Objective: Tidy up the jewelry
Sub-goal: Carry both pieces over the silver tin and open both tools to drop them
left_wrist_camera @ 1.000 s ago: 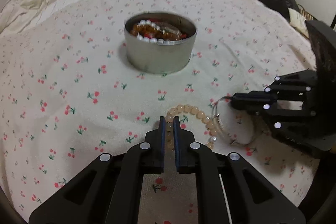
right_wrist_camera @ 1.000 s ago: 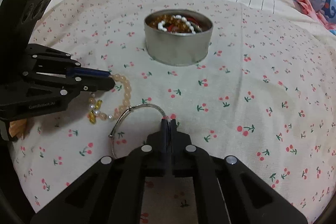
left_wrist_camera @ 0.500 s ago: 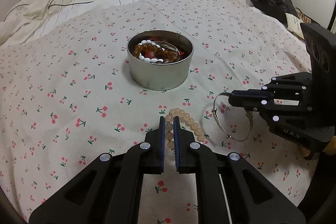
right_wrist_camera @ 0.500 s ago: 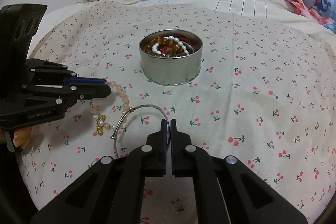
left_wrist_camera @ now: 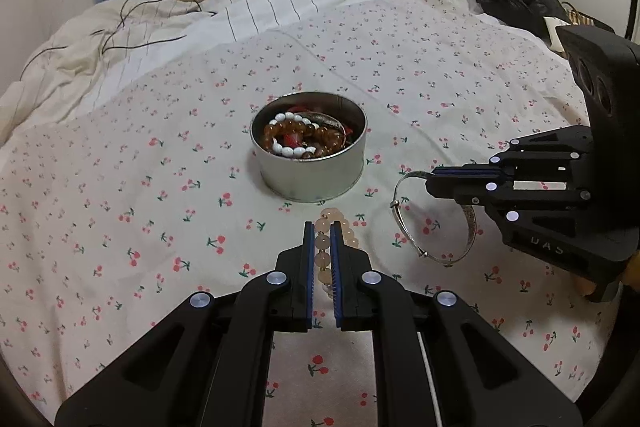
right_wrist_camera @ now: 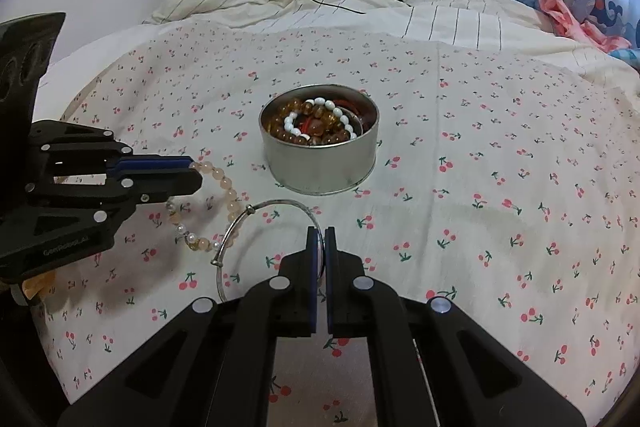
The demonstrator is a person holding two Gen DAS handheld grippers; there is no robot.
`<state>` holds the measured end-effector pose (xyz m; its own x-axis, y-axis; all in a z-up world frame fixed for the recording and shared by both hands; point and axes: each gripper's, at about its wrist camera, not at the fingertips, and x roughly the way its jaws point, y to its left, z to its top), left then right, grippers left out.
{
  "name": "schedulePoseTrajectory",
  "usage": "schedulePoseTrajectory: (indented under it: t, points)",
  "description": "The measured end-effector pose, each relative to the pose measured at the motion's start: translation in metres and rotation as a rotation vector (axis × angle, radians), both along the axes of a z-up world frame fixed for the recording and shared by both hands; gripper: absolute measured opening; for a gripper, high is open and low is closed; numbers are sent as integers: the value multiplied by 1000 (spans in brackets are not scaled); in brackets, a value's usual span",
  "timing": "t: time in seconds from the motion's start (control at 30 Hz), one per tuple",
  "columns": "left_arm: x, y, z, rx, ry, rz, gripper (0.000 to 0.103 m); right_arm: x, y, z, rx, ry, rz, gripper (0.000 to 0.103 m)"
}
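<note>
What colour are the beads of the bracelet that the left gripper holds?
Pale peach, slightly translucent, on the bead bracelet; the right wrist view shows it best.

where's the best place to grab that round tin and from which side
Judging by its shape, take the tin by its thin upright rim: come from above, one finger inside and one outside, at the near wall. The body looks too wide for these jaws, and bracelets crowd the inside.

The tin (left_wrist_camera: 310, 163) sits on the bedspread (left_wrist_camera: 120, 187), bracelets (left_wrist_camera: 296, 139) inside it.
</note>
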<state>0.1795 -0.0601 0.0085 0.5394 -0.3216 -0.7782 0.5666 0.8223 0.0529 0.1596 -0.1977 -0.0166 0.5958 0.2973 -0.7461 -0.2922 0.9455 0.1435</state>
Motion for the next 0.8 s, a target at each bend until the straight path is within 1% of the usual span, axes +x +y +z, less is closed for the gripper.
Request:
schedulePoseTrajectory:
  t: [0.2, 0.37, 0.53, 0.63, 0.73, 0.8]
  points:
    - [-1, -4, 8, 14, -28, -4, 6, 5, -6, 8, 25, -21, -15, 4]
    - [7, -5, 10, 11, -24, -4, 6, 8, -14, 15, 46, -36, -32, 4]
    - [17, -7, 16, -19, -6, -16, 6, 15, -25, 20, 76, -45, -56, 4]
    - [24, -5, 18, -48, 15, -15, 6, 15, -30, 22, 74, -48, -67, 4]
    - [29, -5, 20, -59, 23, -15, 6, 16, -32, 23, 82, -47, -71, 4]
    - [33, -5, 25, -85, 31, -20, 6, 18, -34, 25, 98, -48, -71, 4]
